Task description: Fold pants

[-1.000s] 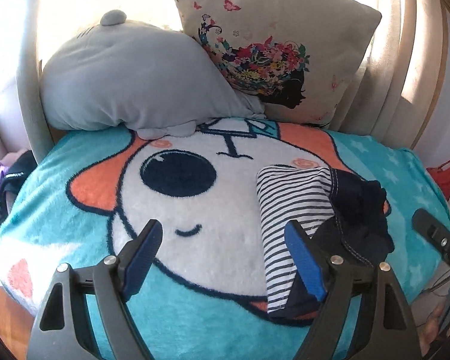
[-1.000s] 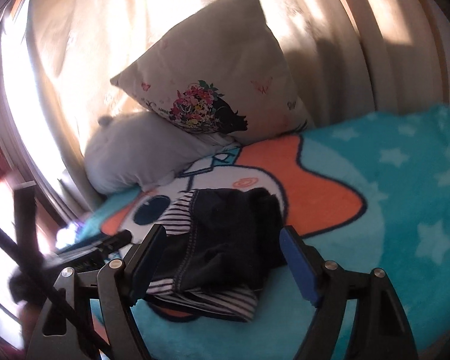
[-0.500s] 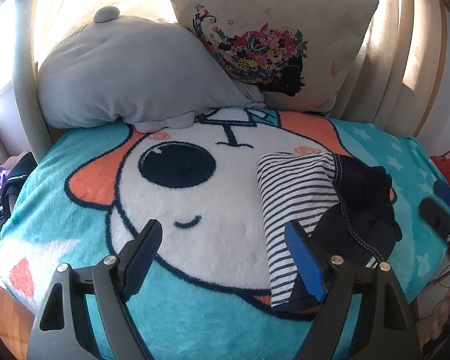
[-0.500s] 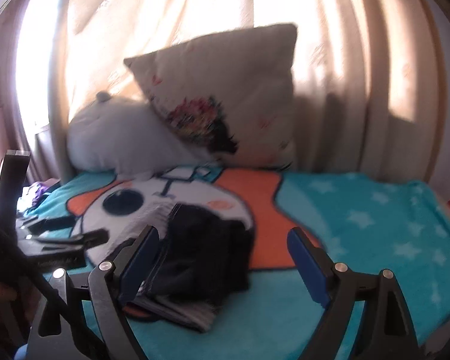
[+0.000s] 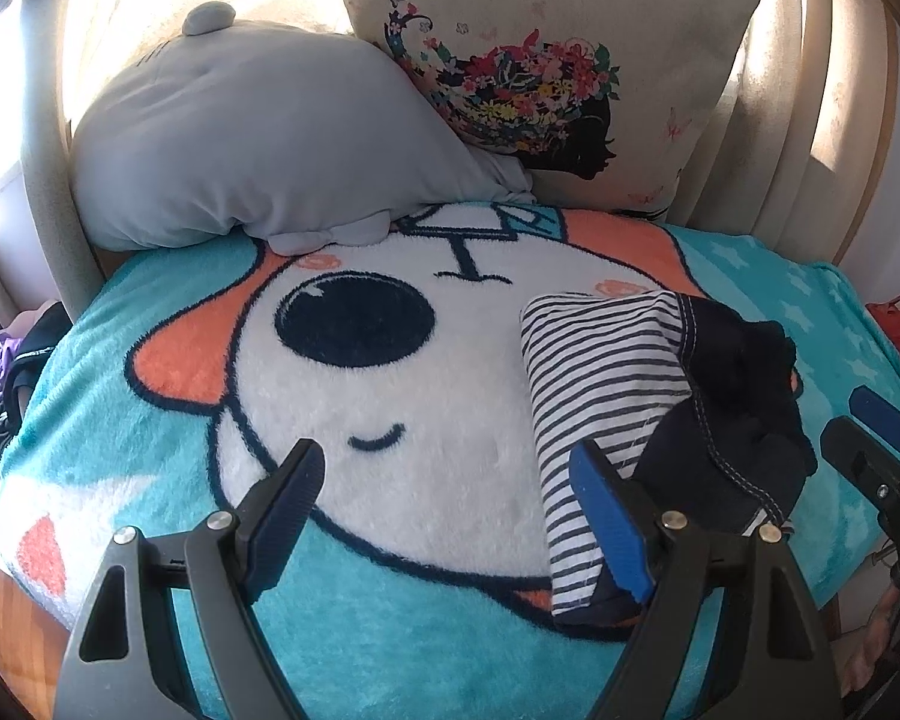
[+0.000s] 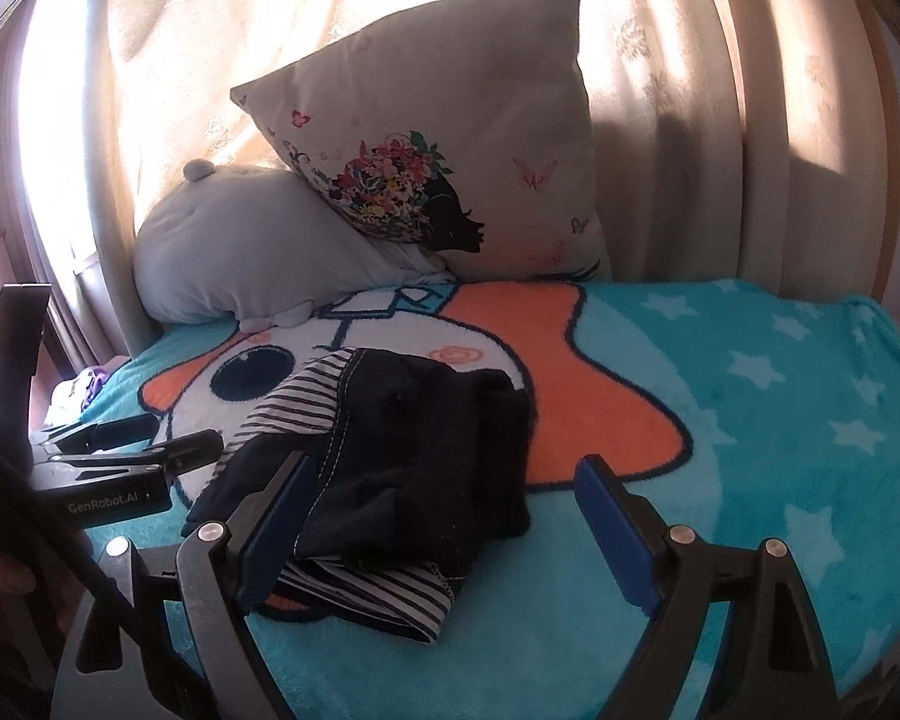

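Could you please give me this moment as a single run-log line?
task: fold pants | pants: bunched on blanket | left gripper: open, empty | right gripper: open, empty | phase: approach

Home bedroom: cartoon fleece blanket (image 5: 150,324), pillows (image 5: 546,78), sunlit curtains (image 6: 720,90).

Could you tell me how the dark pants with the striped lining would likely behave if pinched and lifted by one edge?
The pants lie crumpled in soft folds, so they would probably drape and unfold limply. The plush blanket may drag on them slightly. They look light.
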The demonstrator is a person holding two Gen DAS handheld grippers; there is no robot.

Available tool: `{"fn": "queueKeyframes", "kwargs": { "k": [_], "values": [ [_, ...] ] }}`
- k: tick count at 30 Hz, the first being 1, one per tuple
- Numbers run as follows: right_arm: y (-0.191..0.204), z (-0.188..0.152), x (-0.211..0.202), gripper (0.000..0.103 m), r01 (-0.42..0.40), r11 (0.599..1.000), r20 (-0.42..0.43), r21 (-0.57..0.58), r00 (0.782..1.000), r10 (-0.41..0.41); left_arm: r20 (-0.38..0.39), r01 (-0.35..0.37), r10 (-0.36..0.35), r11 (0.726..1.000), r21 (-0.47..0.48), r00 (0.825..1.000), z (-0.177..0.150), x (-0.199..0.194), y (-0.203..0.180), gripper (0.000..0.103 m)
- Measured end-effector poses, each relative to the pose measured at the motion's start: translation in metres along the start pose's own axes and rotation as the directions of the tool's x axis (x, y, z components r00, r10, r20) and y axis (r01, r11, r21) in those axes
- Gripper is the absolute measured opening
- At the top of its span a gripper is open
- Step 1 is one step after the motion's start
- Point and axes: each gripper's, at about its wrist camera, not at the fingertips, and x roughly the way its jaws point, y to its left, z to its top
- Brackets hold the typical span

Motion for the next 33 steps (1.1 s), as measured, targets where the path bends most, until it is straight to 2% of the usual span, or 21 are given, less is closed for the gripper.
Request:
{"fn": "queueKeyframes", "kwargs": {
  "k": [9, 11, 13, 16, 22, 26, 29, 33],
  "values": [
    [-0.009, -0.002, 0.006, 0.091, -0.008, 0.999, -0.016, 0.049, 1.000, 0.009, -0.013, 0.002, -0.002, 1.000, -0.012, 1.000, 0.001, 0.004, 0.002, 0.083],
    [-0.014, -0.002, 0.007, 0.091, -0.014, 0.998, -0.017, 0.067, 1.000, 0.015, -0.016, 0.035, -0.035, 0.999, -0.036, 0.999, 0.004, 0.004, 0.007, 0.083],
    [-0.020, -0.002, 0.007, 0.091, -0.031, 0.995, -0.020, 0.097, 0.999, 0.033, -0.022, 0.102, -0.104, 0.992, -0.079, 0.994, 0.008, 0.006, 0.015, 0.083],
    [-0.033, -0.003, 0.010, 0.091, -0.081, 0.984, -0.024, 0.161, 0.996, 0.086, -0.037, 0.192, -0.199, 0.971, -0.140, 0.979, 0.014, 0.013, 0.022, 0.083],
    [-0.053, -0.005, 0.025, 0.091, -0.193, 0.937, -0.025, 0.292, 0.978, 0.209, -0.072, 0.314, -0.333, 0.929, -0.197, 0.940, 0.021, 0.036, 0.018, 0.083],
    [-0.063, -0.008, 0.039, 0.091, -0.307, 0.862, -0.013, 0.403, 0.940, 0.341, -0.099, 0.383, -0.416, 0.891, -0.244, 0.904, 0.026, 0.058, 0.015, 0.083],
    [-0.064, -0.009, 0.051, 0.091, -0.336, 0.835, -0.022, 0.437, 0.923, 0.384, -0.091, 0.409, -0.442, 0.877, -0.252, 0.892, 0.032, 0.068, 0.014, 0.084],
    [-0.058, -0.013, 0.066, 0.092, -0.362, 0.809, -0.038, 0.464, 0.904, 0.426, -0.101, 0.447, -0.490, 0.849, -0.280, 0.866, 0.035, 0.076, 0.016, 0.084]
  ]
}}
